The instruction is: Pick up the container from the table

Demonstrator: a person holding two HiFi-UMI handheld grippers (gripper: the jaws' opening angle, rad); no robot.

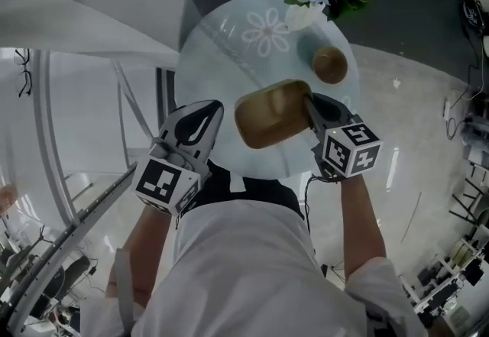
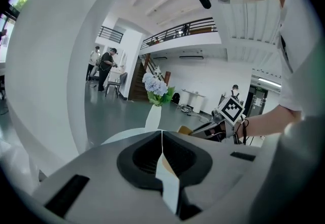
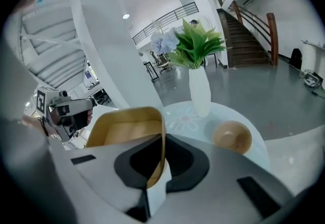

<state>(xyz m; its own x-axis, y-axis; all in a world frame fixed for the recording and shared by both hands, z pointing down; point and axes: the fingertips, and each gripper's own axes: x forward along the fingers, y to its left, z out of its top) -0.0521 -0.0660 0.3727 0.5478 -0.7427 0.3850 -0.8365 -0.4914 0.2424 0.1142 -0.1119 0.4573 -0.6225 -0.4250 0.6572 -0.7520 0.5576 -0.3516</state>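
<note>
A golden-brown rectangular container (image 1: 269,118) is over the near part of the round glass table (image 1: 221,45). My right gripper (image 1: 311,109) is shut on its right wall, one jaw inside and one outside. In the right gripper view the thin wall (image 3: 127,127) runs straight down between the jaws of the right gripper (image 3: 160,153). Whether the container rests on the table I cannot tell. My left gripper (image 1: 211,111) hangs just left of the container, shut and holding nothing; in its own view the left gripper (image 2: 162,139) has its jaws closed together.
A white vase (image 1: 304,16) of blue flowers stands at the table's far side, with a small round wooden bowl (image 1: 330,64) beside it. The pale floor (image 1: 412,137) lies around the table. People stand far off in the hall (image 2: 104,68).
</note>
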